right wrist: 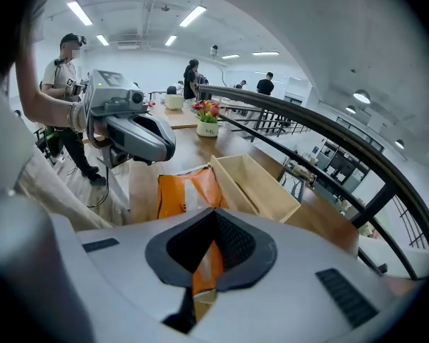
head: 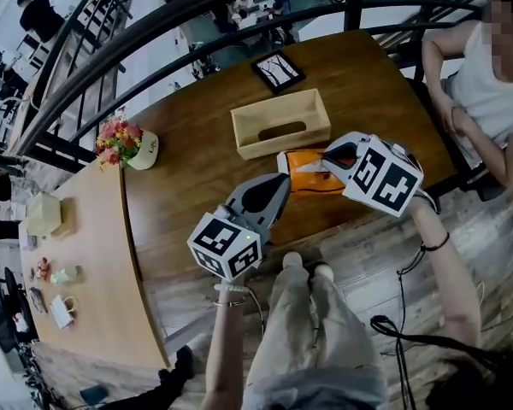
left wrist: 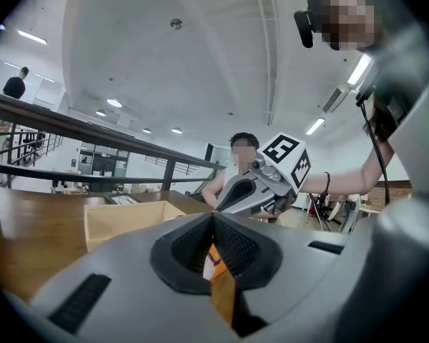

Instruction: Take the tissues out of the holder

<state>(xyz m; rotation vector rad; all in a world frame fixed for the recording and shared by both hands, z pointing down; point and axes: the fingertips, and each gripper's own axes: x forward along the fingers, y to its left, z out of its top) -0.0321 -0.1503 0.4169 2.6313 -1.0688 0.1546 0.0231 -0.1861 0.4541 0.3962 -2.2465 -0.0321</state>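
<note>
Out of the light wooden box holder (head: 280, 122) and just beside its near long wall, over the brown wooden table (head: 188, 178): the orange plastic tissue pack (head: 310, 180). Cannot tell whether resting on the table or held just off it. Clamped on the pack's left end, the left claw (head: 282, 183). In the left gripper view, jaws together with a strip of orange-and-white film pinched between them. Clamped on the opposite end, the right claw (head: 327, 162) — jaws likewise together on a fold of orange film in the right gripper view. Pack spanning the gap between the two claws, roughly parallel to the holder. Holder open side up, an oval slot showing in its floor. Beyond it, near the table's far edge, a small black-framed picture (head: 278, 72). Off to the left, a white pot of red and yellow flowers (head: 126, 143). At the table's right end — a seated person in a white top (head: 496, 84).
</note>
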